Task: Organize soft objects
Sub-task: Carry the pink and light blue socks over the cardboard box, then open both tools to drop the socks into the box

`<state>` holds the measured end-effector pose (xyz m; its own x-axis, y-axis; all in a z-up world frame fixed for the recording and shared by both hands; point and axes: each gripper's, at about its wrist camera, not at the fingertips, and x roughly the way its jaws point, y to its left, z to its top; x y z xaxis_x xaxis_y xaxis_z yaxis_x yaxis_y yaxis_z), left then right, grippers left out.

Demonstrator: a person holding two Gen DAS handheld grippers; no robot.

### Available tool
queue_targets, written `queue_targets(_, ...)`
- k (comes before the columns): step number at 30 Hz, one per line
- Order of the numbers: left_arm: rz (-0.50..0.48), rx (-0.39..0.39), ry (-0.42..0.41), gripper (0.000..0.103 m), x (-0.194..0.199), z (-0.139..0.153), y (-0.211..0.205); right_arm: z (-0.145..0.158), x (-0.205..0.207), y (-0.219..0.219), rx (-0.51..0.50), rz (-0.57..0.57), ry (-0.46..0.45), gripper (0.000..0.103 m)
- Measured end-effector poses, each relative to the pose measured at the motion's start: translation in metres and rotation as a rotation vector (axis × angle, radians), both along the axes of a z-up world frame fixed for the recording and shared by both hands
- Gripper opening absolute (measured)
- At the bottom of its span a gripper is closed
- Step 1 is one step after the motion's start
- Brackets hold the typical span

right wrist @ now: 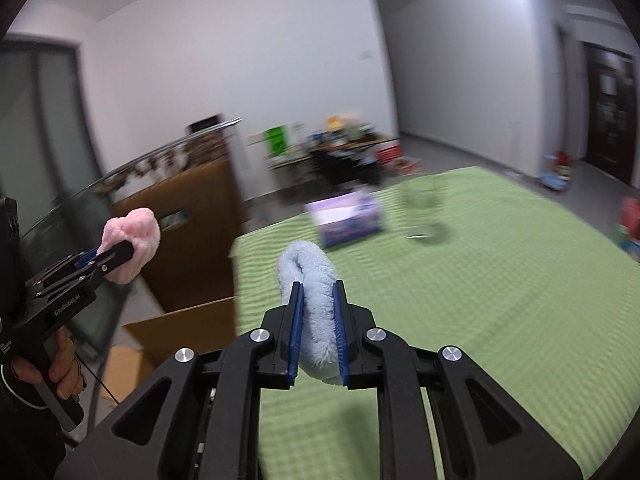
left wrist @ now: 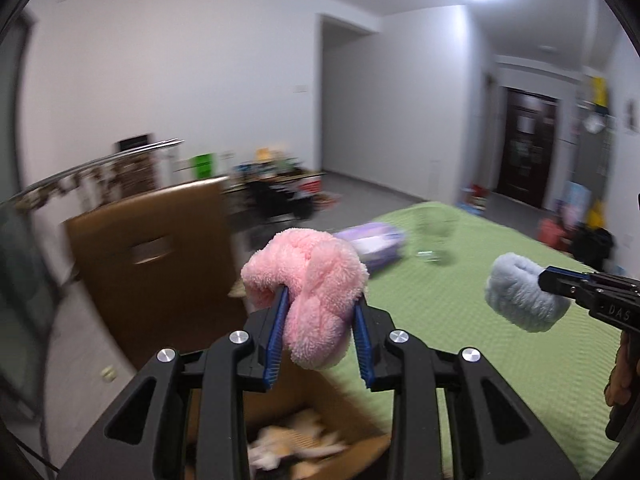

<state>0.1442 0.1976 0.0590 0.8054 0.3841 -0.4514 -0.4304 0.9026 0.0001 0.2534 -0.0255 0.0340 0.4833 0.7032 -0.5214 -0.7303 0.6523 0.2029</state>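
My left gripper (left wrist: 320, 300) is shut on a fluffy pink cloth (left wrist: 308, 284), held in the air over an open cardboard box (left wrist: 348, 412) with soft items inside. In the right wrist view the left gripper (right wrist: 116, 252) and its pink cloth (right wrist: 134, 236) show at the left, a hand on the handle. My right gripper (right wrist: 318, 292) is shut on a fluffy light blue cloth (right wrist: 316, 280), raised over the green bedspread (right wrist: 480, 300). The left wrist view shows the right gripper (left wrist: 548, 280) at the right edge with the blue cloth (left wrist: 520, 292).
A purple tissue box (right wrist: 346, 218) and a clear glass item (right wrist: 426, 212) sit far back on the bed. The box's tall brown flap (left wrist: 160, 256) stands at the left, a glass panel (right wrist: 72, 240) beside it. A cluttered table (right wrist: 340, 152) is behind.
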Motion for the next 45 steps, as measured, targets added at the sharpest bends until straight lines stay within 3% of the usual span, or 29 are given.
queue_targets(6,0.19,-0.011,0.031,0.028,-0.049,-0.017,0.062,-0.013,-0.01,0.094,-0.014,0.208,0.044,0.015)
queue_targets(12,0.274,-0.041,0.082,0.028,-0.076,-0.041,0.096,-0.025,-0.027,0.153,-0.049,0.329,0.06,0.015)
queue_targets(17,0.272,-0.062,0.094,0.029,-0.077,-0.052,0.106,-0.039,-0.03,0.169,-0.074,0.346,0.081,0.015)
queue_targets(23,0.268,-0.156,0.161,0.029,-0.064,-0.072,0.12,-0.052,-0.033,0.185,-0.128,0.354,0.105,0.015)
queue_targets(27,0.215,-0.359,0.313,0.03,-0.052,-0.114,0.137,-0.074,-0.037,0.207,-0.266,0.388,0.145,0.015)
queue_targets(33,0.22,-0.525,0.541,0.03,-0.045,-0.189,0.15,-0.119,-0.038,0.232,-0.455,0.425,0.212,0.015)
queue_targets(45,0.219,-0.56,0.588,0.03,-0.037,-0.219,0.157,-0.168,-0.052,0.255,-0.553,0.47,0.259,0.015)
